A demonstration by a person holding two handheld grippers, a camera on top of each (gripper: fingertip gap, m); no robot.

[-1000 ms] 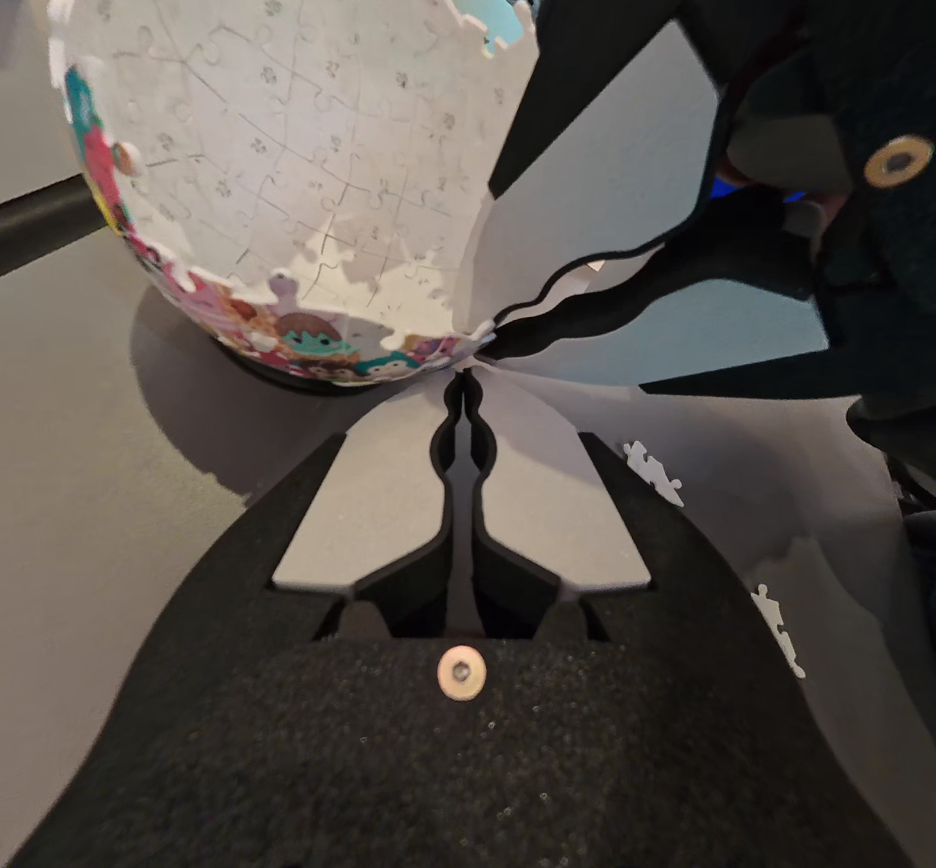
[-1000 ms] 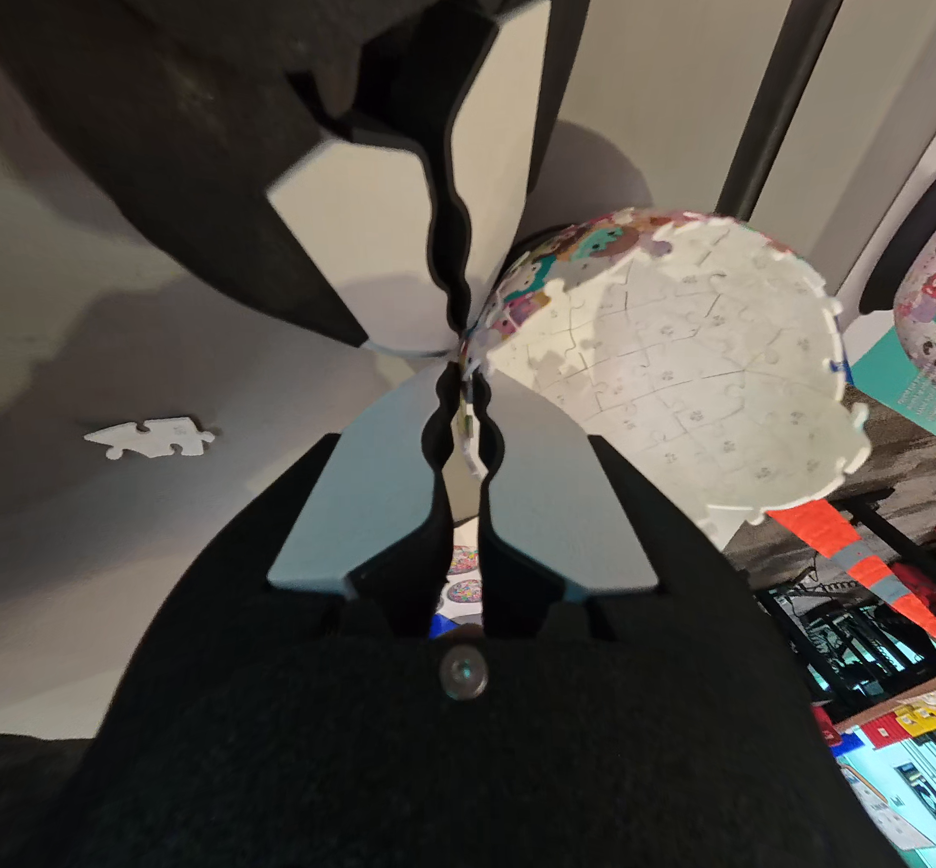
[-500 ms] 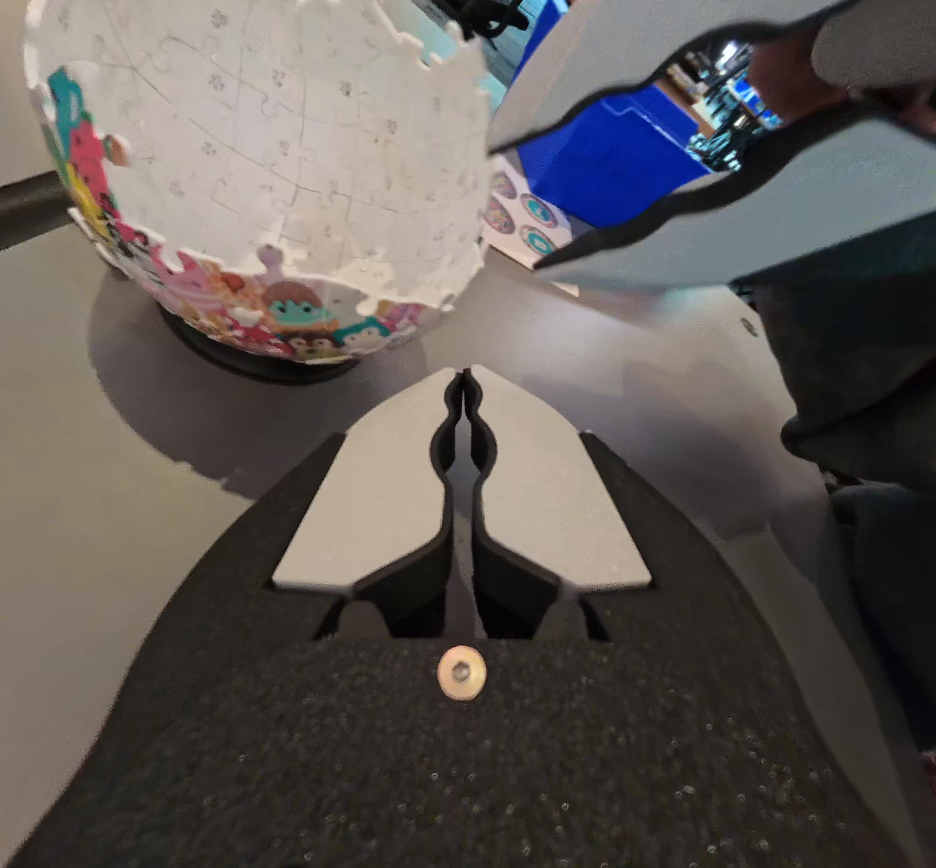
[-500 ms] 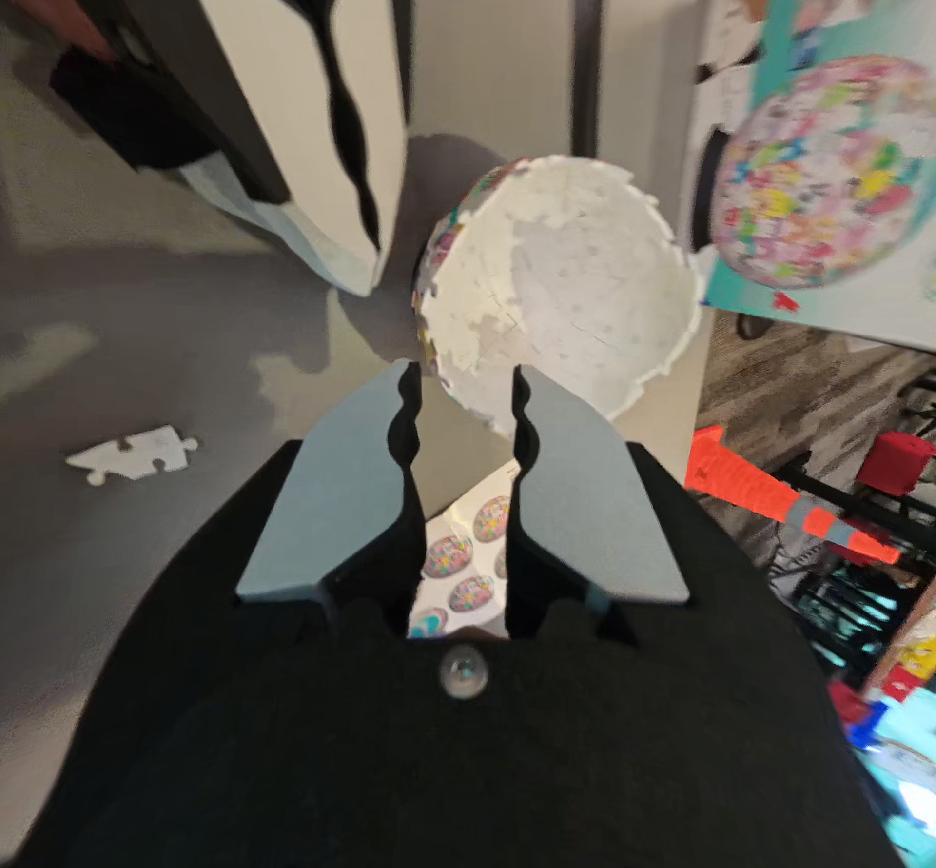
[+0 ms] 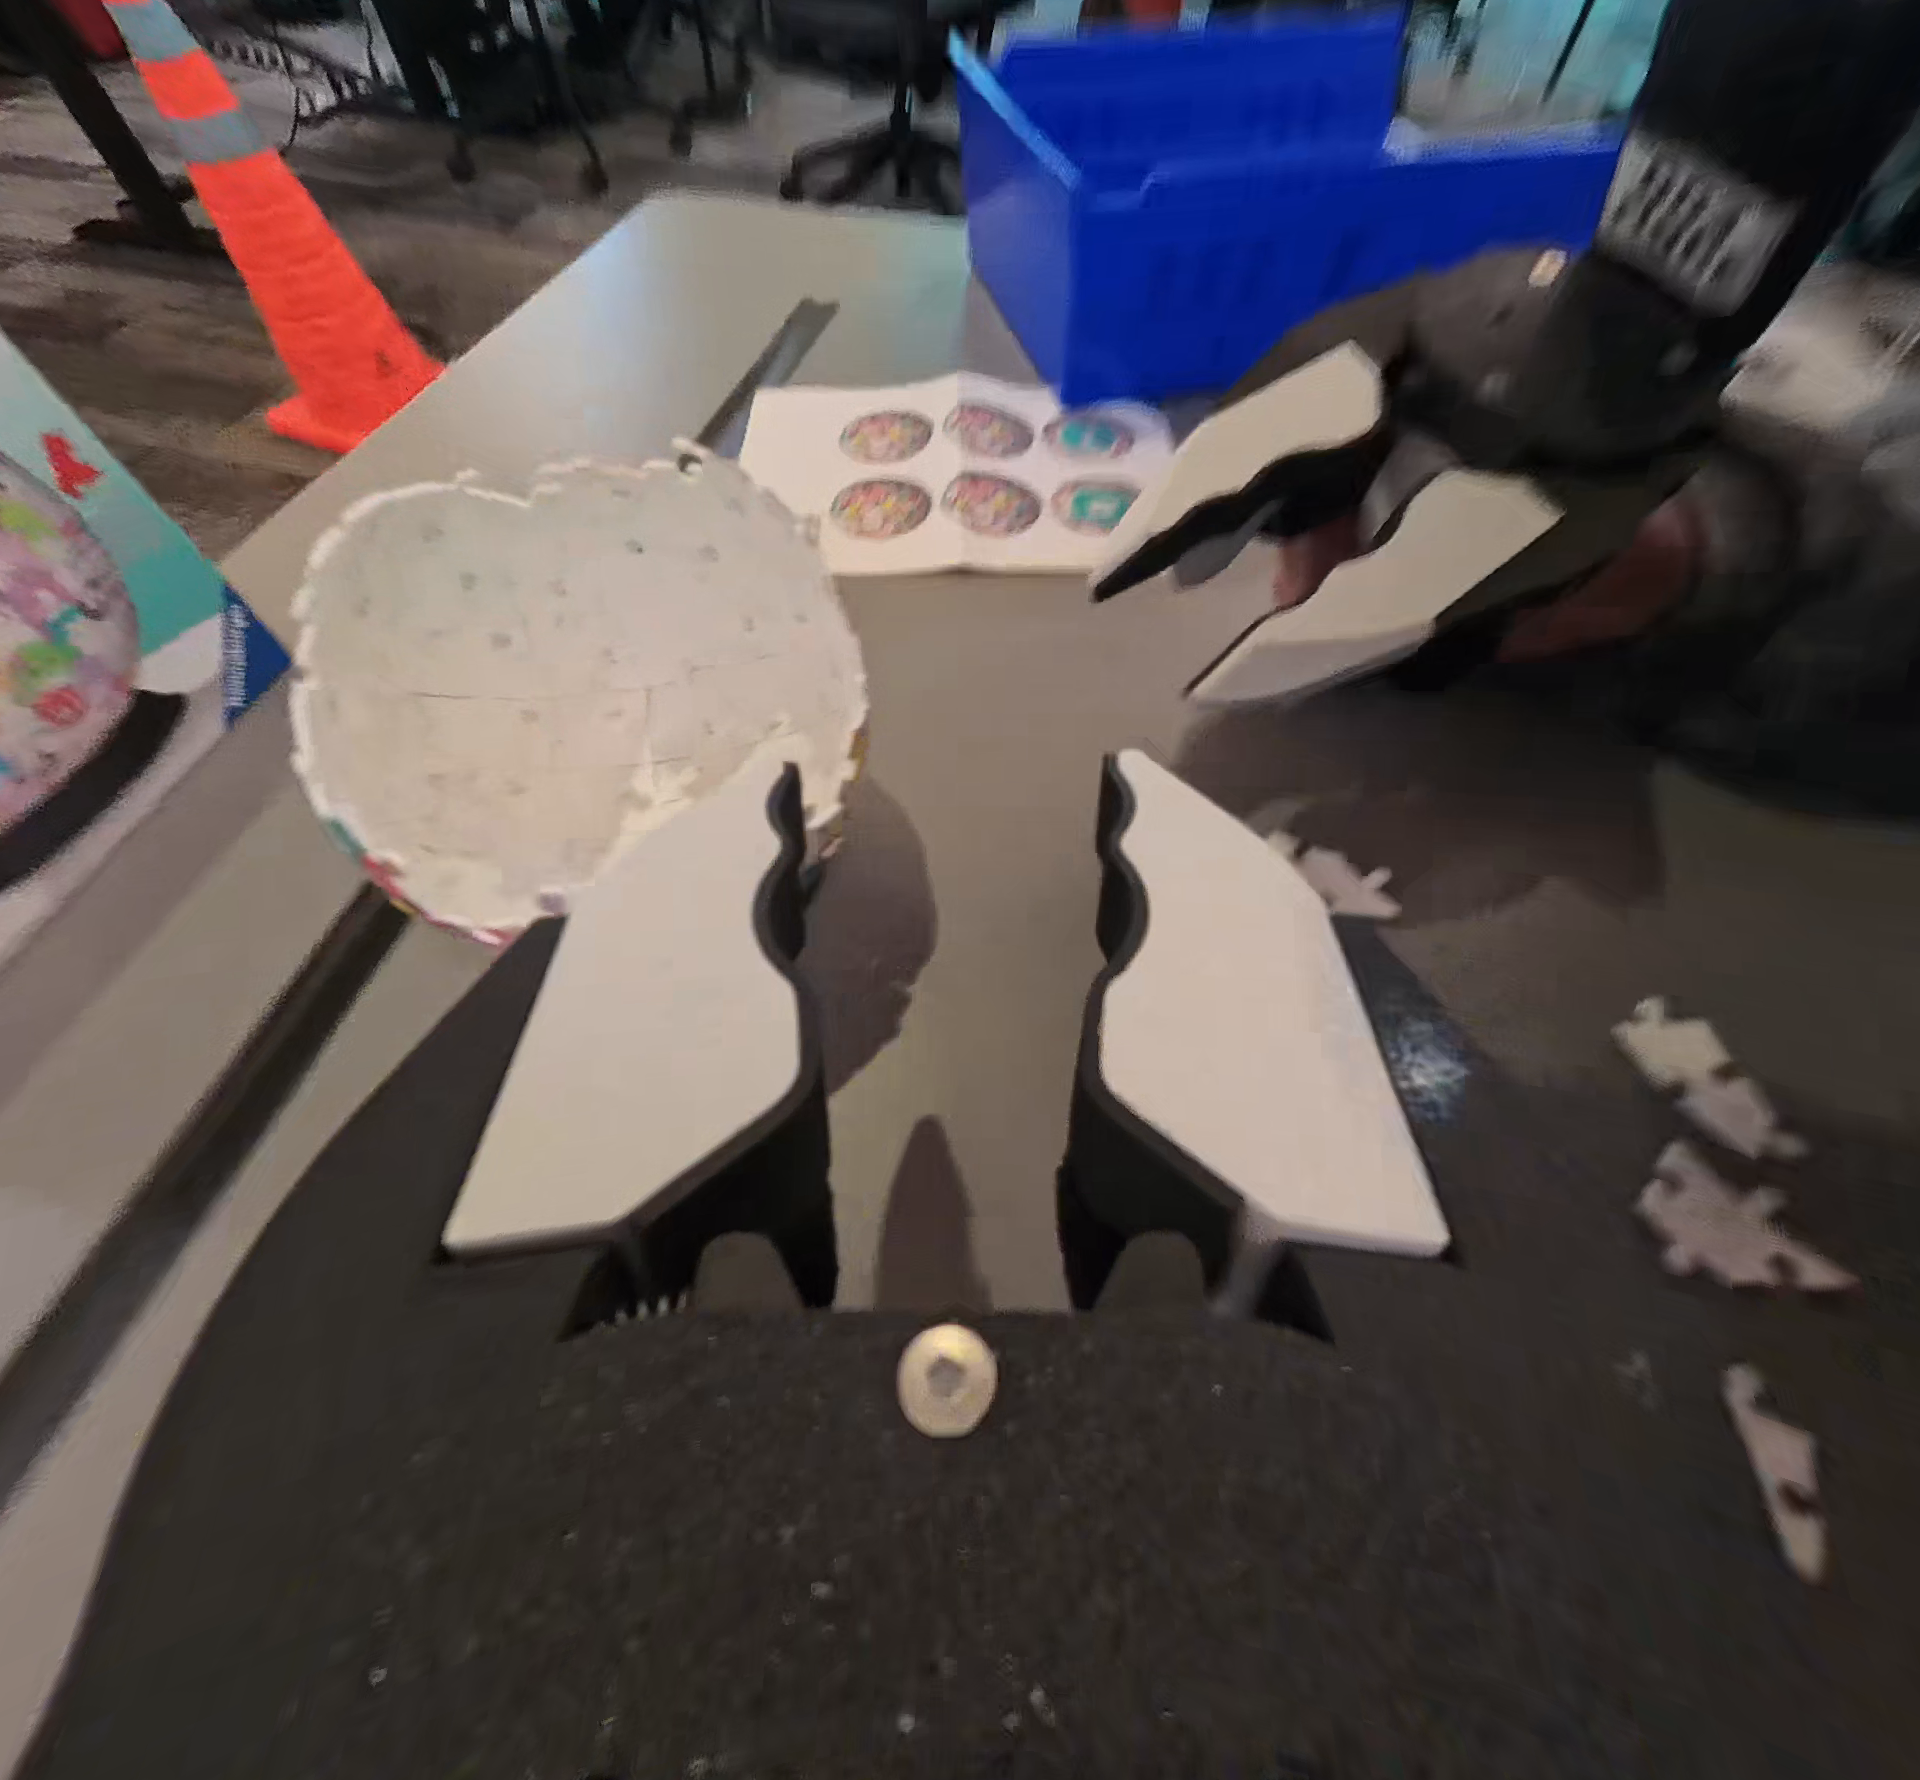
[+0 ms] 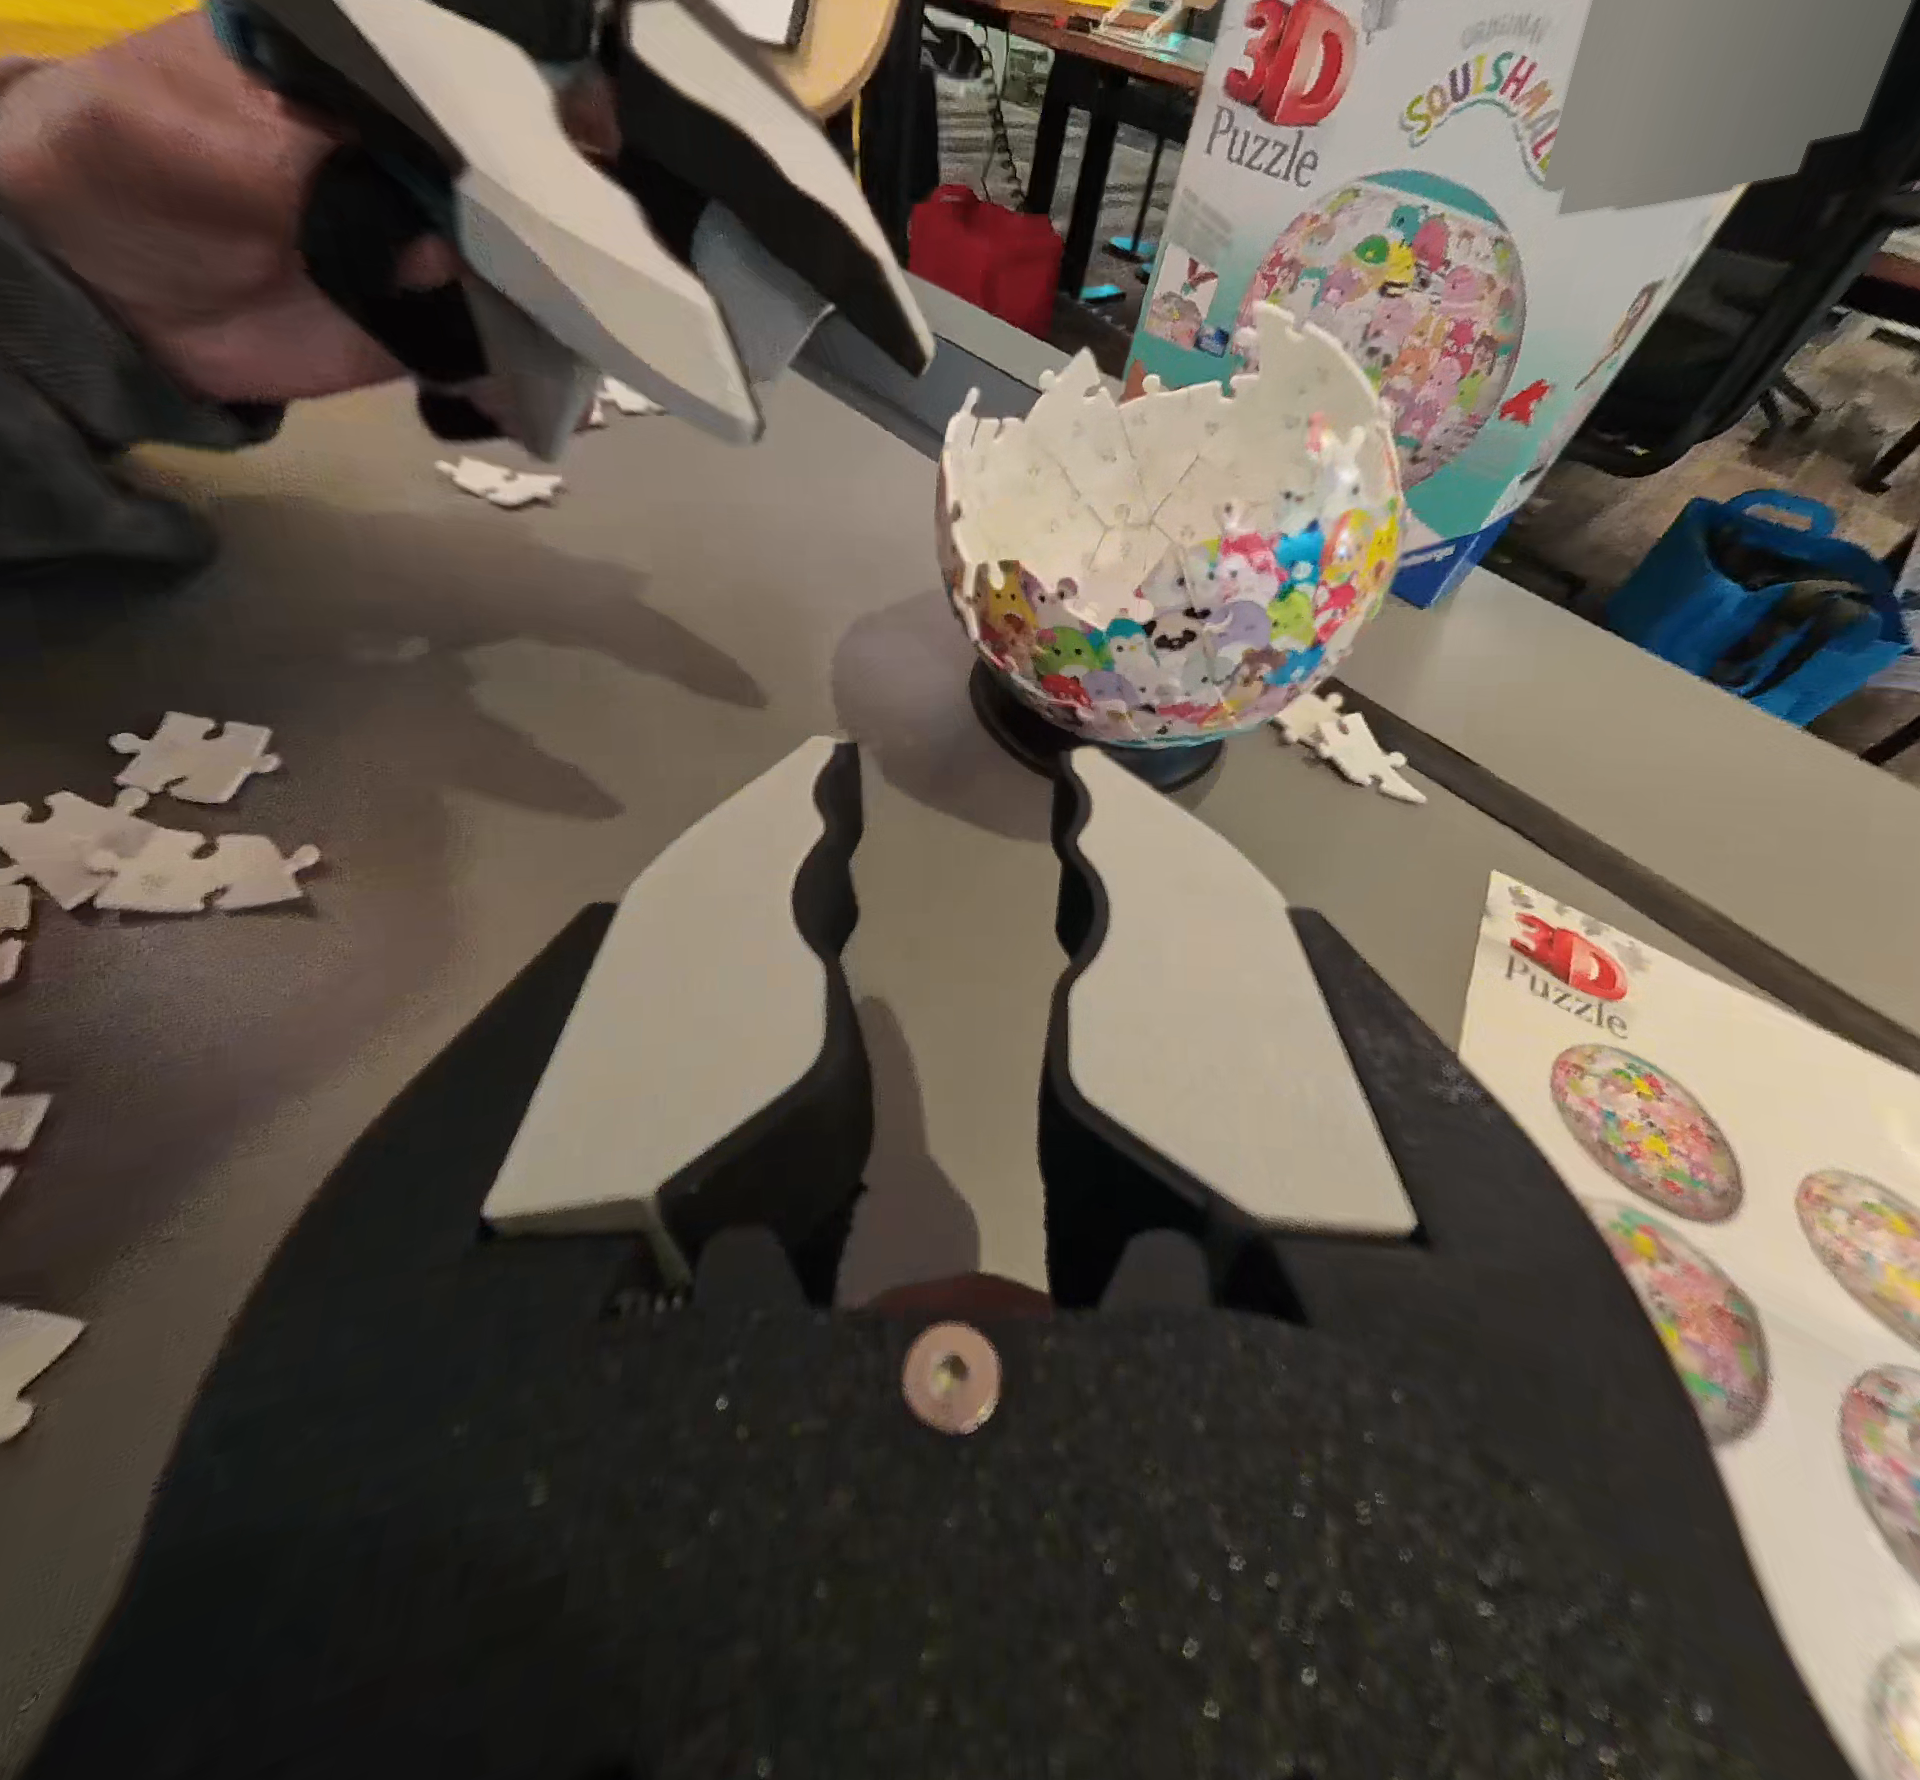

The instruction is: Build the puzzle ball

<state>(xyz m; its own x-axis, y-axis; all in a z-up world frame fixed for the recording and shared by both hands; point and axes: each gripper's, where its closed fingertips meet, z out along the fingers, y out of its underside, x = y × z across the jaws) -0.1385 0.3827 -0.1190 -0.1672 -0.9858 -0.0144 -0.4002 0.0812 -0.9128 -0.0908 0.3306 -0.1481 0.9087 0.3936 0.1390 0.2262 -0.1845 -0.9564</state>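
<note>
The puzzle ball is a half-built open shell, colourful outside and white inside, on a dark stand on the grey table. In the left wrist view the ball shows its white inside, just left of my left gripper, which is open and empty. My right gripper is open and empty, a short way in front of the ball. Each gripper shows in the other's view, held above the table: the right one and the left one.
Loose white puzzle pieces lie on the table, and some lie beside the stand. The puzzle box stands behind the ball. A printed leaflet and a blue bin sit near the table edge. An orange cone stands on the floor.
Both grippers were shut at the ball's rim, the right one on a thin piece. Both have pulled back from the ball and opened, and the ball stays on its stand.
</note>
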